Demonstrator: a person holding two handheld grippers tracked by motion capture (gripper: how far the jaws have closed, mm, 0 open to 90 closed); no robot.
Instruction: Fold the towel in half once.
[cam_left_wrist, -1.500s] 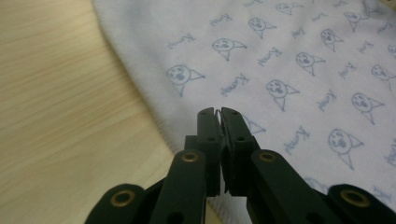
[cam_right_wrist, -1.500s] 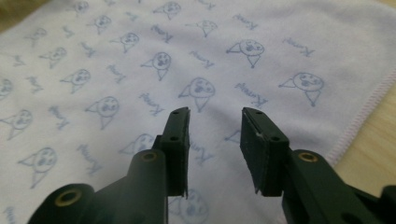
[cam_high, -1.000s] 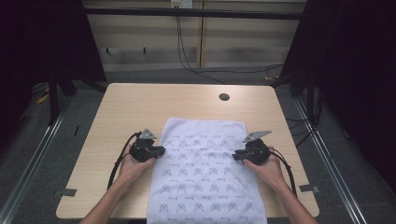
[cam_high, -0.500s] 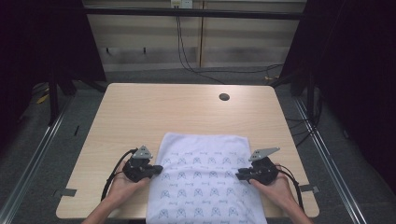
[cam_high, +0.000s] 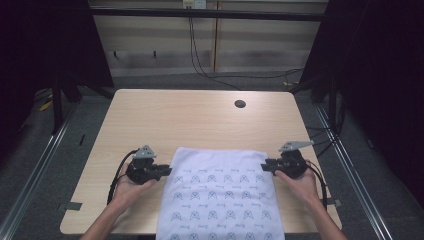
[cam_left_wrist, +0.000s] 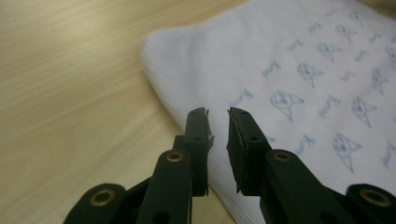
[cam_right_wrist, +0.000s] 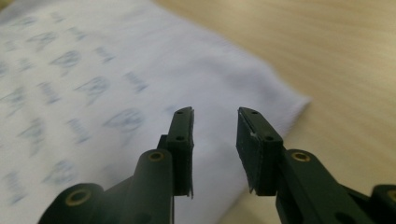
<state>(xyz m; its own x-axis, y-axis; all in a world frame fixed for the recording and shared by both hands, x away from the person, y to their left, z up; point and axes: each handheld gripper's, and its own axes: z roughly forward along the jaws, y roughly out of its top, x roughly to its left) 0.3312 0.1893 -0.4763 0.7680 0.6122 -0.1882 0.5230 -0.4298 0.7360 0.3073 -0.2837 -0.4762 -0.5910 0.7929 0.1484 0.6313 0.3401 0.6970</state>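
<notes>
- White printed cloth (cam_high: 220, 195) is lying flat on the table (cam_high: 165, 120), near side, its long axis running away from the person and its near end hanging over the table's front edge.
- Left hand-held gripper (cam_high: 165, 171) is sitting just beside the cloth's left edge, near the far left corner, pointing inward at it.
- In the left gripper view the left hand-held gripper (cam_left_wrist: 218, 114) is showing a narrow gap between its jaws, nothing between them; the jaws have just been opening; the cloth (cam_left_wrist: 289, 84) is lying under and ahead of them.
- Right hand-held gripper (cam_high: 266, 165) is at the cloth's right edge by the far right corner, also pointing inward.
- In the right gripper view the right hand-held gripper (cam_right_wrist: 215, 114) is standing wider apart, empty, jaws just been opening, hovering over the cloth (cam_right_wrist: 116, 79) near its corner.
- Both hands look equally near, one per side edge; cloth is lying between the two, so any next grab likely means each closing inward on its own edge.
</notes>
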